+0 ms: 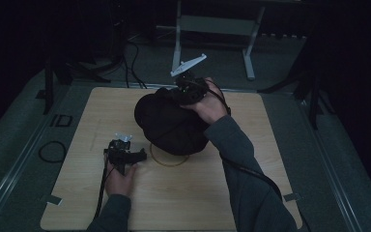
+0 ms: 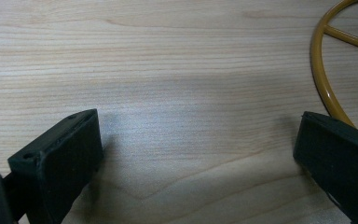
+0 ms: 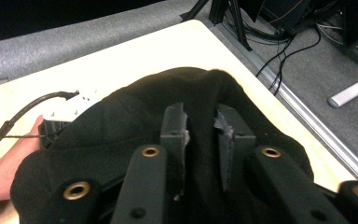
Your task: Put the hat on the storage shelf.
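A bulky black cloth (image 1: 171, 125) lies heaped in the middle of the wooden table (image 1: 77, 193), covering most of a thin yellow ring (image 1: 169, 162). My right gripper (image 1: 181, 96) comes down on the cloth's far top. In the right gripper view, a raised fold of the cloth (image 3: 121, 135) runs between the right gripper's (image 3: 201, 135) two pads and touches both. My left gripper (image 1: 137, 155) rests low on the table to the left of the cloth. The left gripper (image 2: 198, 154) stands open over bare wood, with the yellow ring (image 2: 324, 79) just past one jaw.
The table's far edge (image 1: 125, 88) borders a grey floor with black cables (image 1: 133, 58) and a white stand's legs (image 1: 249, 53). Another cable loop (image 1: 52, 151) lies left of the table. My left hand (image 3: 9, 163) shows beyond the cloth in the right gripper view.
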Available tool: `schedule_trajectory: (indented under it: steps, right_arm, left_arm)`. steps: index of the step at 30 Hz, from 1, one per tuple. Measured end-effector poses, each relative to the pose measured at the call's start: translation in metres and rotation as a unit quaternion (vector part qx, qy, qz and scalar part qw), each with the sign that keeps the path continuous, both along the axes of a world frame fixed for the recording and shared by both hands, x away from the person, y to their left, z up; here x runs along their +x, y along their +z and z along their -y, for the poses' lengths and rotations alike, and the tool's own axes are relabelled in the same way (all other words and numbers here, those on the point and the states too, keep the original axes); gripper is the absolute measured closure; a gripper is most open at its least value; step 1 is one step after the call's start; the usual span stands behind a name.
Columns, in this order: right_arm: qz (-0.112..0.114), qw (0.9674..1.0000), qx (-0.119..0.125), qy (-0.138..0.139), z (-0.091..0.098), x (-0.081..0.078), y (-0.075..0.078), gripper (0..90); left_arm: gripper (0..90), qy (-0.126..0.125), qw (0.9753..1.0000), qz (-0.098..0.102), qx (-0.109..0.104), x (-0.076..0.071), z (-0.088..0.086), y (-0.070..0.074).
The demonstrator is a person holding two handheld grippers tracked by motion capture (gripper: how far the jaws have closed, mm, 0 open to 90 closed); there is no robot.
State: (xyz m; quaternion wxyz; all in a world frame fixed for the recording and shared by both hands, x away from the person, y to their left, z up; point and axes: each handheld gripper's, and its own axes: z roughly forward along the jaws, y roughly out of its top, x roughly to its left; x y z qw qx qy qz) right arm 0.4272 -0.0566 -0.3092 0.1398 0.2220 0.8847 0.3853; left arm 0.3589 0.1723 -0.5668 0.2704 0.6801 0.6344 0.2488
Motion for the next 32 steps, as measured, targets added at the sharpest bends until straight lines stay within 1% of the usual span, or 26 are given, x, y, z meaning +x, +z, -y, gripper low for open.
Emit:
schedule_trajectory:
  steps: [2,3,10,11,12,14,16,19,23,24,27,32]
  right_arm:
    - [0.000,1.0000,0.001,-0.001,0.000,0.000,0.000,71.3]
    - [0.003,1.0000,0.000,-0.008,0.000,0.000,0.000,68.9]
    - [0.001,0.9998,0.006,-0.016,-0.003,0.001,-0.002,64.2]
    - [0.001,0.9998,0.006,-0.016,-0.002,0.002,-0.002,62.4]
    - [-0.006,0.9999,0.009,-0.013,-0.003,0.001,-0.001,56.1]
    - [-0.002,1.0000,0.004,-0.008,-0.004,0.000,-0.001,53.6]
    - [0.000,1.0000,0.007,-0.007,-0.004,-0.002,0.001,48.4]
    - [0.002,1.0000,0.007,-0.005,-0.004,-0.004,0.002,44.7]
    - [-0.005,0.9999,0.010,-0.004,-0.001,-0.004,0.003,40.7]
    - [-0.010,0.9998,0.015,-0.004,0.002,-0.004,0.003,38.7]
    - [-0.014,0.9998,0.017,-0.005,0.005,-0.005,0.003,36.2]
    - [-0.026,0.9994,0.023,-0.003,0.011,-0.006,0.002,33.4]
  left_arm:
    - [0.7,0.000,1.0000,0.000,0.000,0.000,0.000,0.000]
    - [0.7,-0.002,1.0000,-0.002,0.002,0.000,0.000,0.000]
    - [0.7,-0.002,1.0000,-0.002,0.002,0.000,0.000,0.000]
    - [0.7,-0.002,1.0000,-0.002,0.002,0.000,0.000,0.000]
    - [0.7,-0.002,1.0000,-0.002,0.002,0.000,0.000,0.000]
    - [0.7,-0.002,1.0000,-0.002,0.002,0.000,0.000,0.000]
    - [0.7,-0.002,1.0000,-0.002,0.002,0.000,0.000,0.000]
    - [0.7,-0.002,1.0000,-0.002,0.002,0.000,0.000,0.000]
    - [0.7,-0.002,1.0000,-0.002,0.002,0.000,0.000,0.000]
    - [0.7,-0.002,1.0000,-0.002,0.002,0.000,0.000,0.000]
    - [0.7,-0.002,1.0000,-0.002,0.002,0.000,0.000,0.000]
    - [0.7,-0.001,1.0000,-0.002,0.001,0.000,0.000,0.000]
